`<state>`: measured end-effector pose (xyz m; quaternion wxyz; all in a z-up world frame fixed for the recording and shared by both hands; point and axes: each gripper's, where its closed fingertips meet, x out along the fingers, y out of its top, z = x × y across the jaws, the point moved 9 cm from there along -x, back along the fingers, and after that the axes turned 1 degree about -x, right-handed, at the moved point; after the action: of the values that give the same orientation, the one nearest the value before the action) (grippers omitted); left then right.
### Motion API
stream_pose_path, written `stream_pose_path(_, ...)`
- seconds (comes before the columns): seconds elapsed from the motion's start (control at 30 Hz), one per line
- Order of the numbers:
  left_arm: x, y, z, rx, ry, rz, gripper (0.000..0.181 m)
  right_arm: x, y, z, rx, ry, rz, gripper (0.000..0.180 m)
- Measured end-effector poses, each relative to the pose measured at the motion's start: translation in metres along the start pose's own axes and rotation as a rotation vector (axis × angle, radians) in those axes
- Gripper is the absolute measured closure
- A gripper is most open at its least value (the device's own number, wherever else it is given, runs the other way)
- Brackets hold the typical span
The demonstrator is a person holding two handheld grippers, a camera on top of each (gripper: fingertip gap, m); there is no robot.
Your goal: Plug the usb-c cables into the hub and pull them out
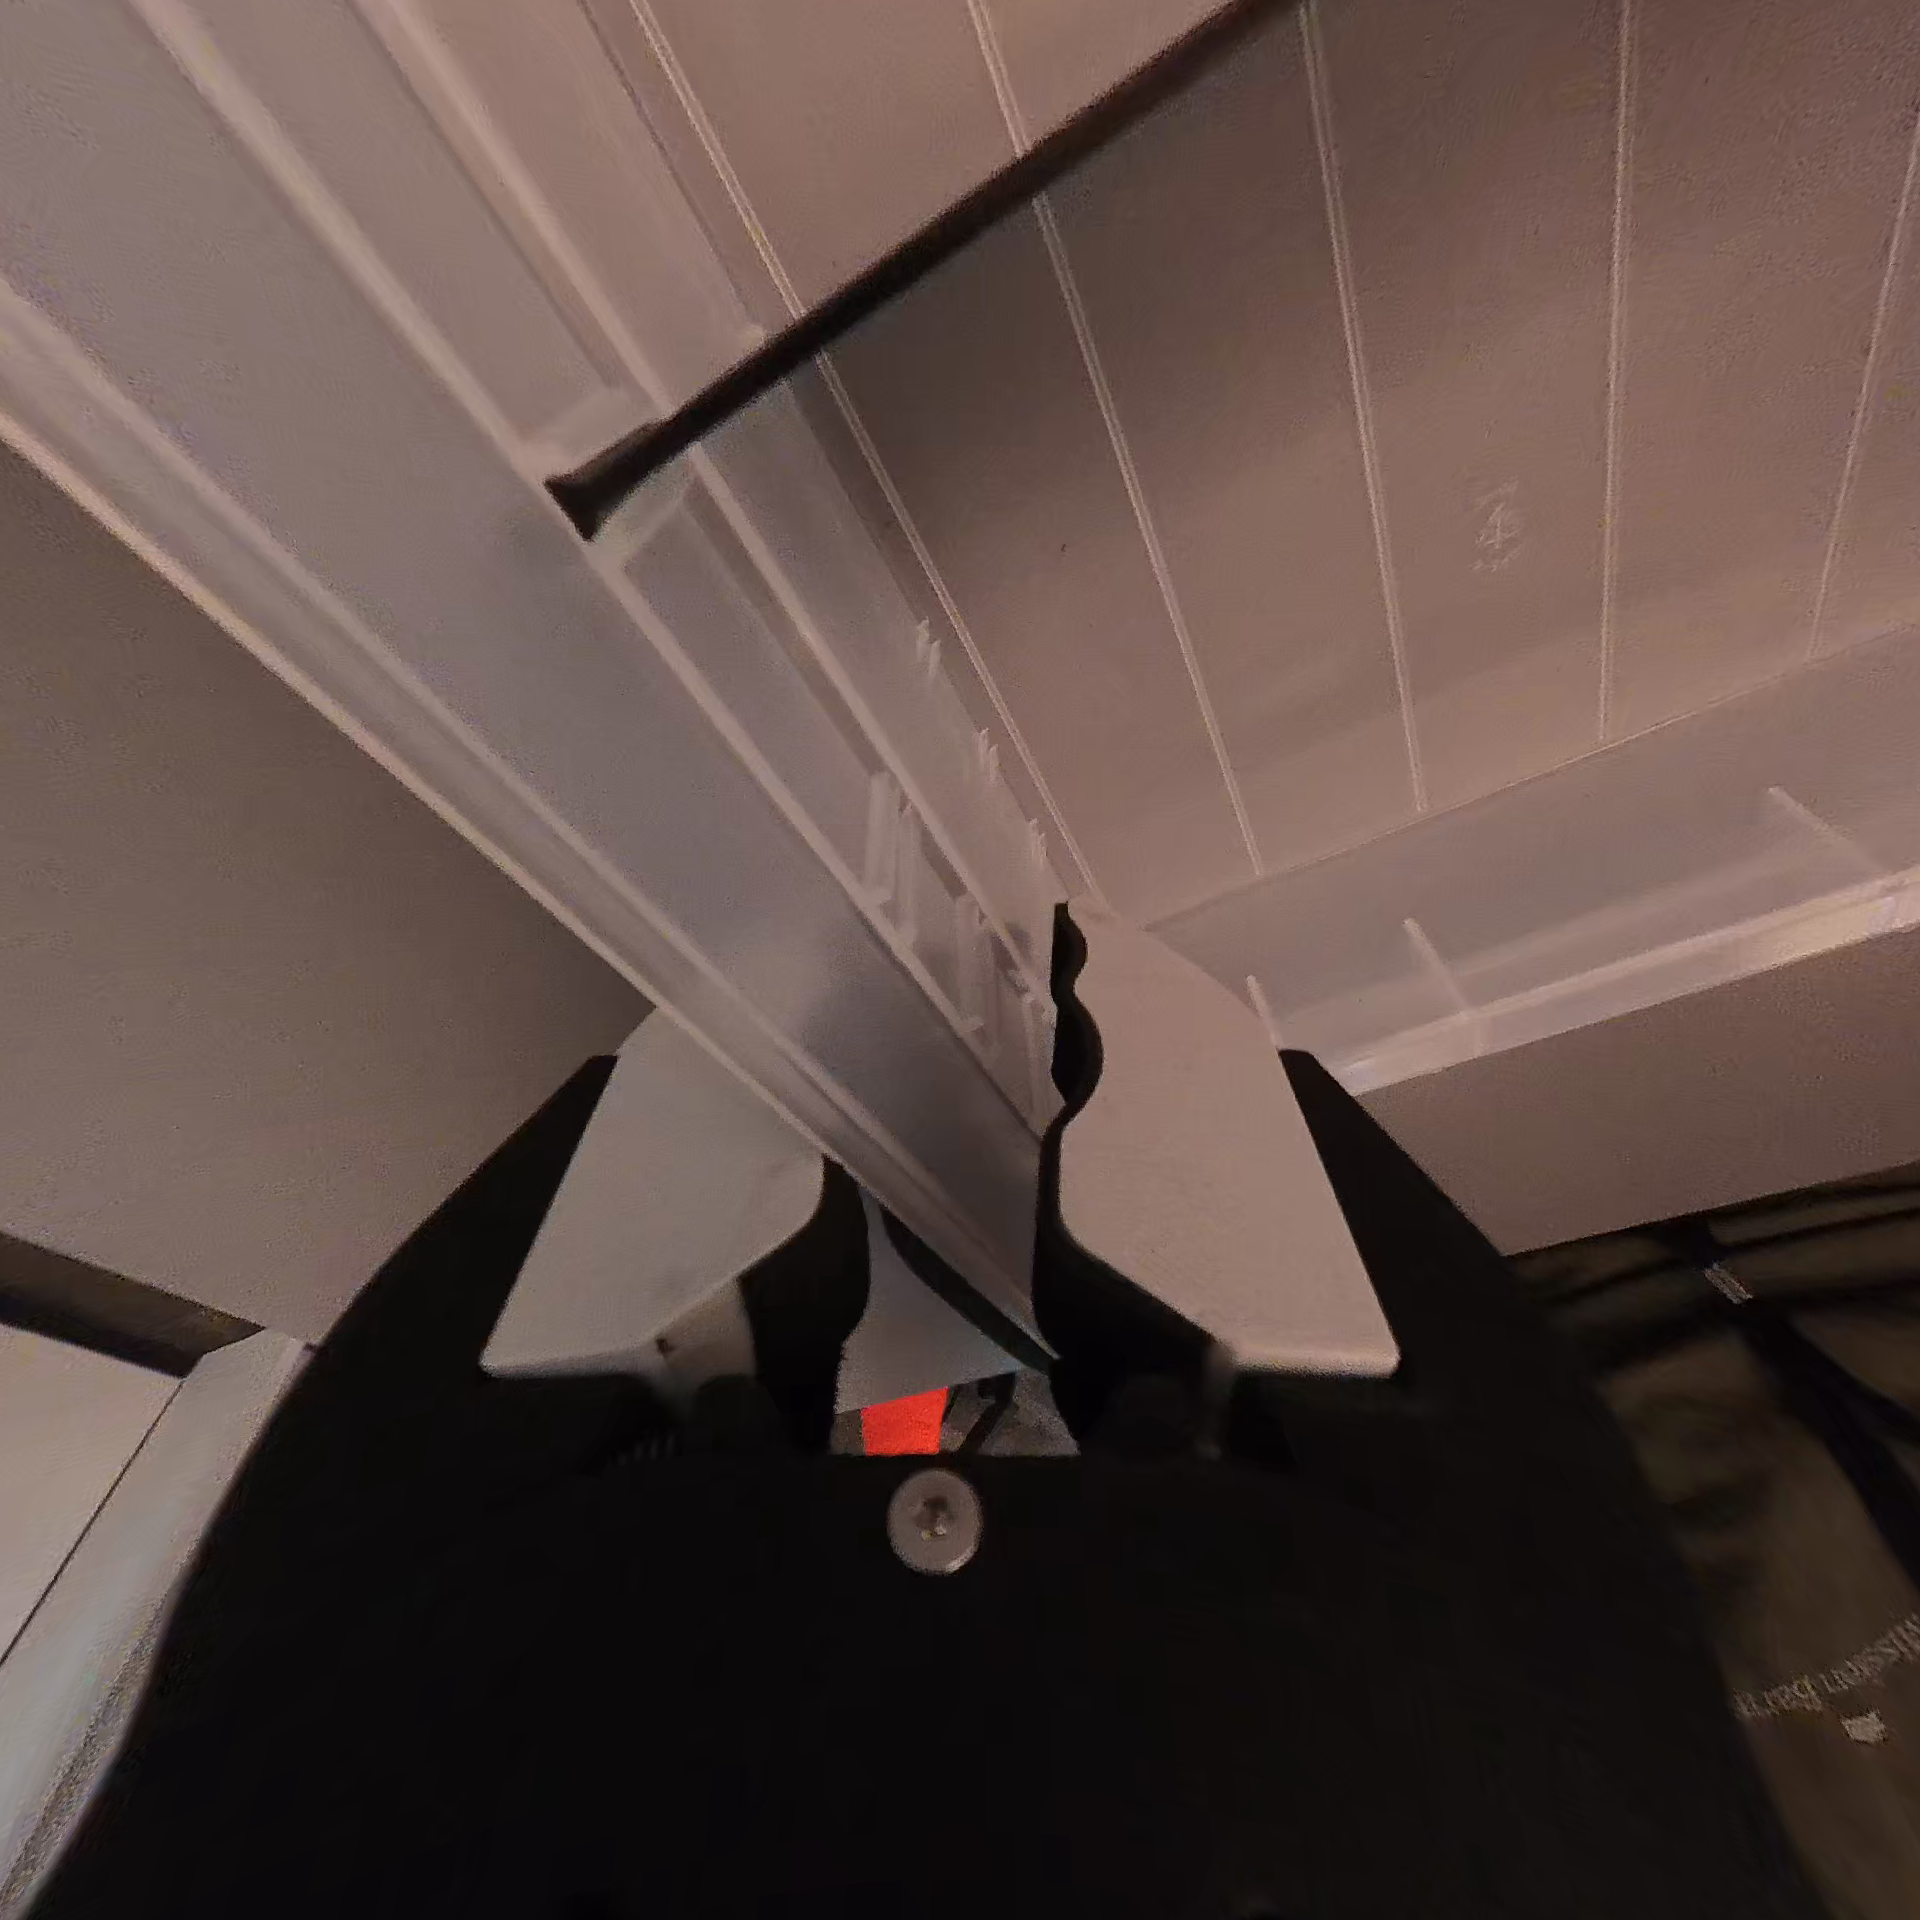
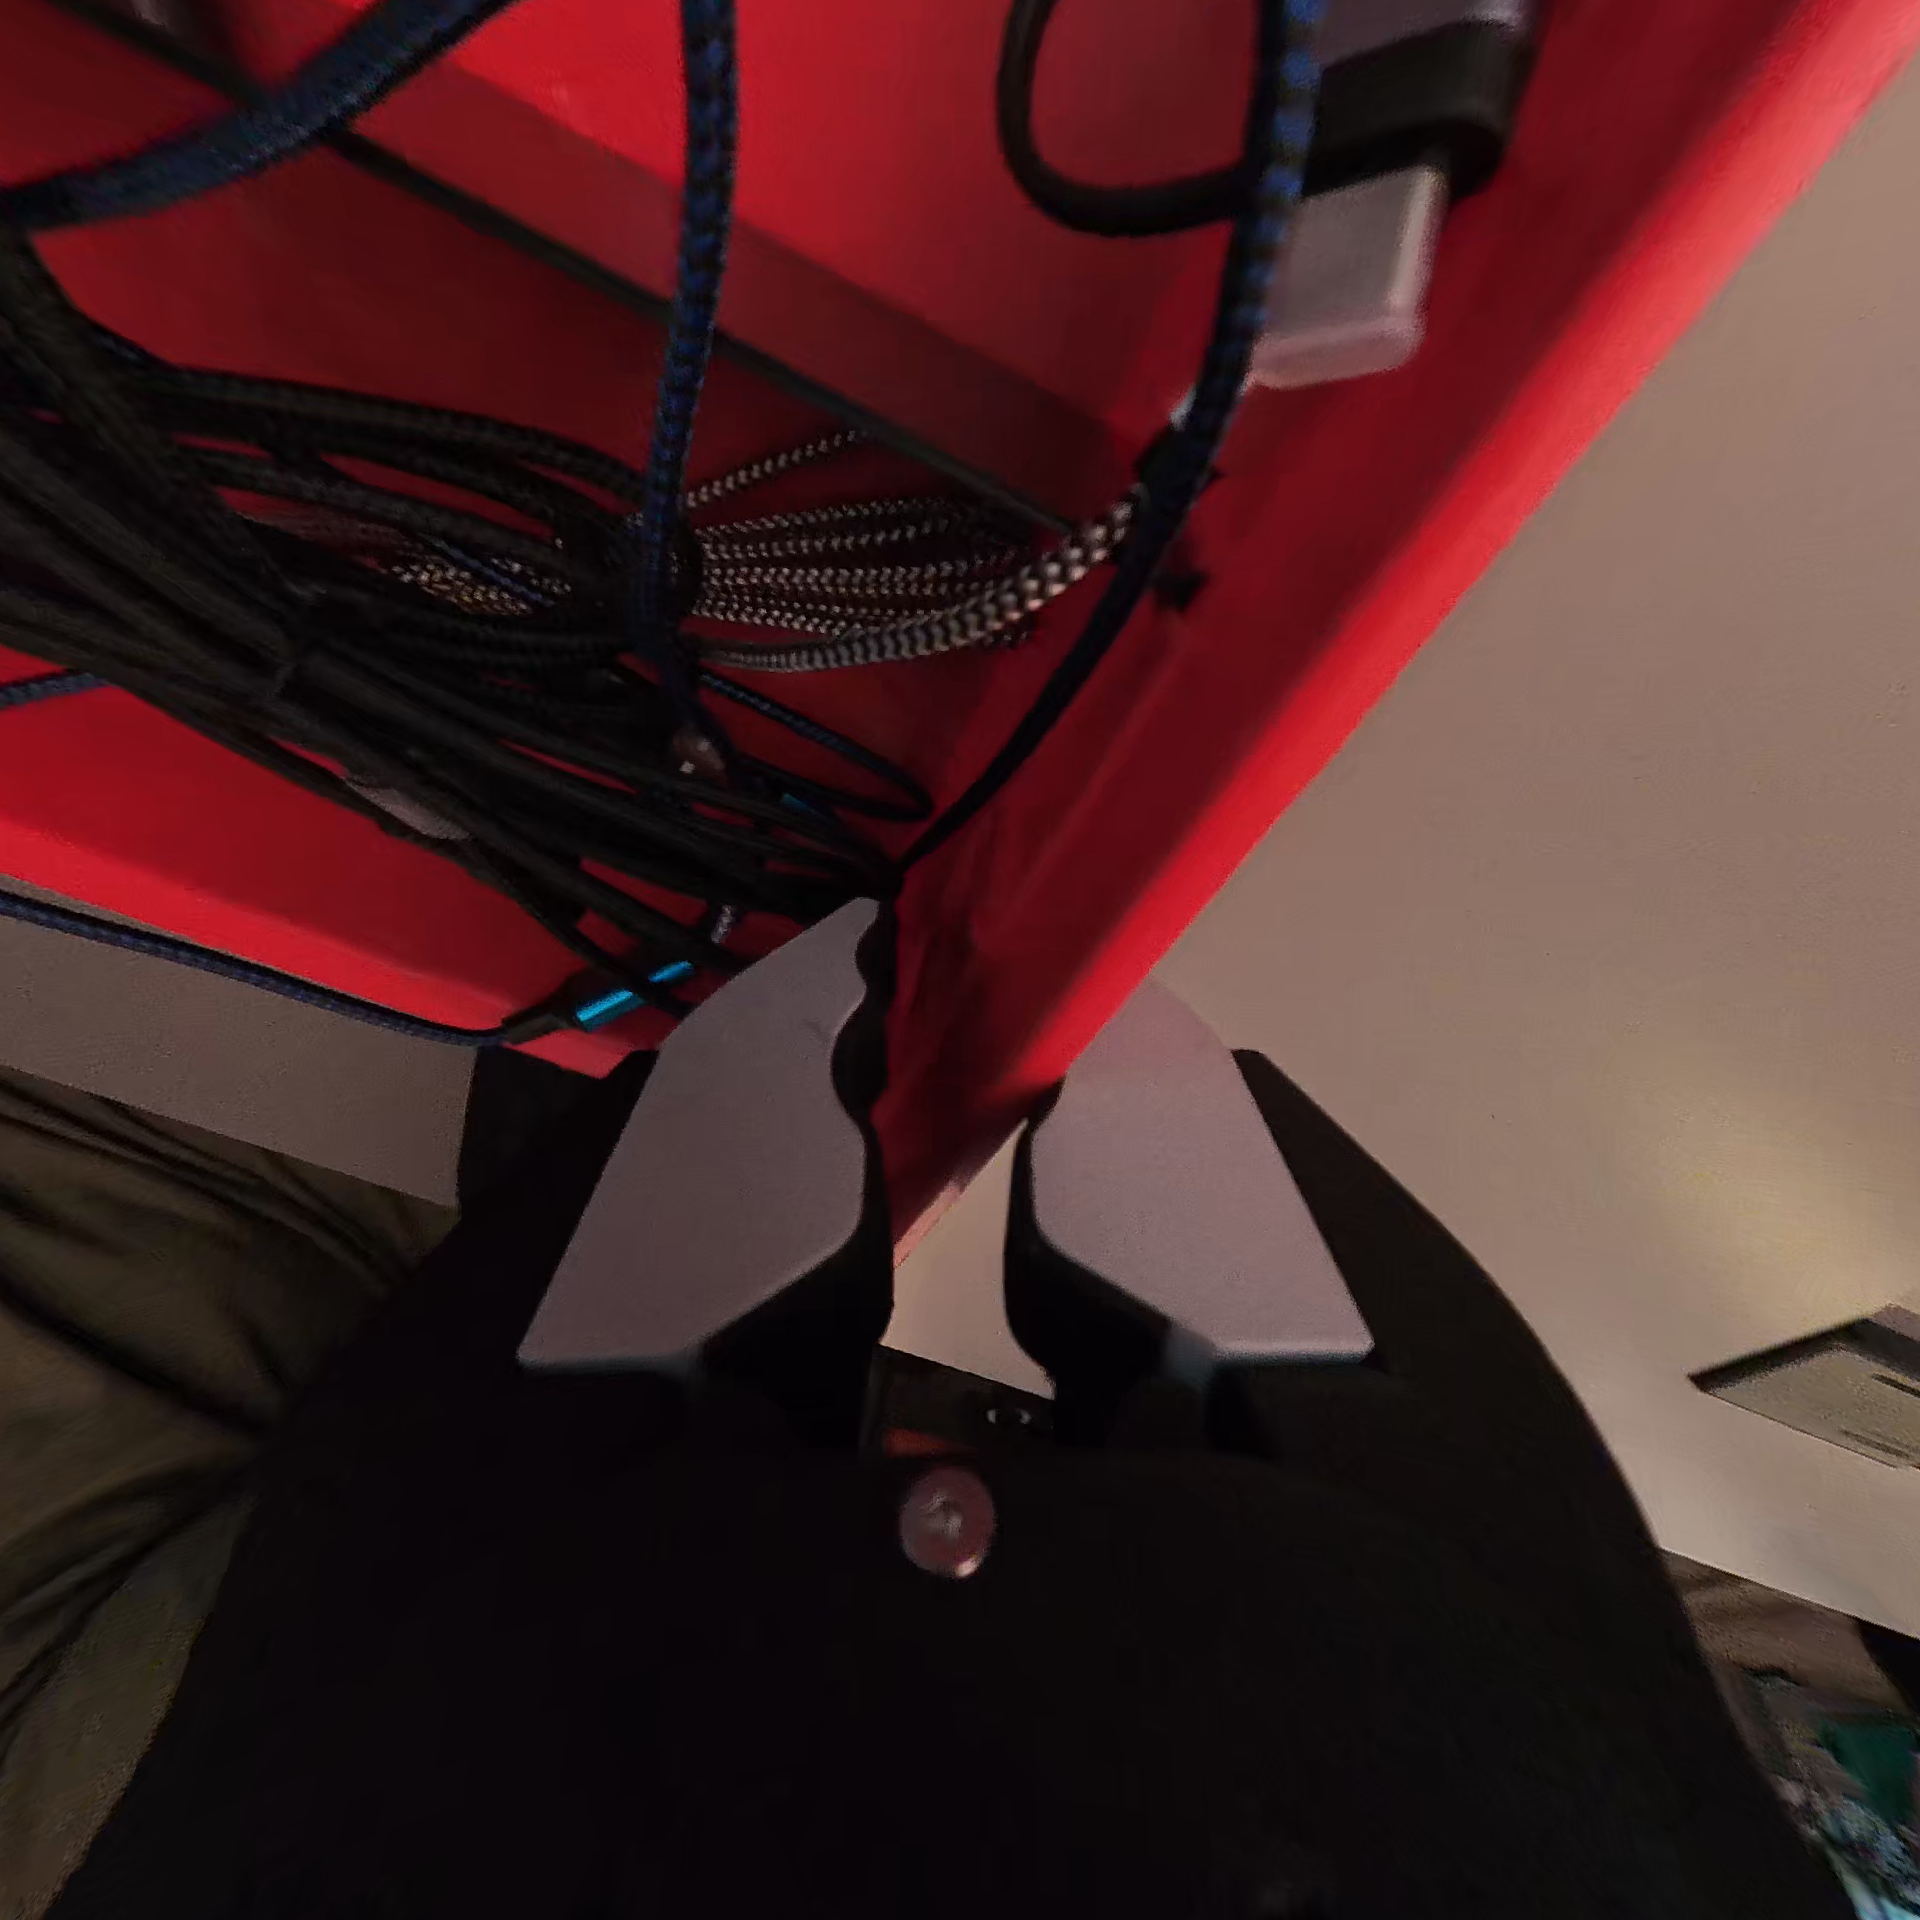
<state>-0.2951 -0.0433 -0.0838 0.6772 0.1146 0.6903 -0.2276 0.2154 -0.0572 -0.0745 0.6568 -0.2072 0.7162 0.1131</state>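
**A:** Cables [image 2: 436, 644] lie tangled in the red bin [image 2: 1195, 790], with the grey hub [image 2: 1340, 270] at its far end. Which step are you on?

**B:** Nothing is plugged yet, I think. My right hand-held gripper [image 2: 966, 997] clamps the bin's wall; my left hand-held gripper [image 1: 1039, 1039] clamps the rim of a clear plastic box [image 1: 727, 831].

**A:** And next?

**B:** Probably let go, then pick one plug from the tangle.
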Motion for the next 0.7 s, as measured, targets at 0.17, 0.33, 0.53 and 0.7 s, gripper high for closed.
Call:
stream_pose_path(0.17, -0.001, -0.001, 0.018, 0.038, -0.051, -0.025, 0.141, -0.006, 0.005, 0.001, -0.029, -0.016, 0.043, 0.15)
stream_pose_path(0.33, -0.01, -0.011, 0.024, 0.065, -0.053, -0.015, 0.141, -0.055, 0.004, 0.004, 0.054, -0.183, 0.317, 0.145)
stream_pose_path(0.53, -0.045, -0.03, 0.034, 0.083, 0.017, 0.147, 0.138, -0.142, 0.01, -0.114, -0.368, -0.027, 0.999, 0.145)
stream_pose_path(0.7, -0.07, -0.055, 0.048, 0.148, 0.091, 0.267, 0.14, -0.126, 0.018, -0.231, -0.736, 0.287, 1.112, 0.12)
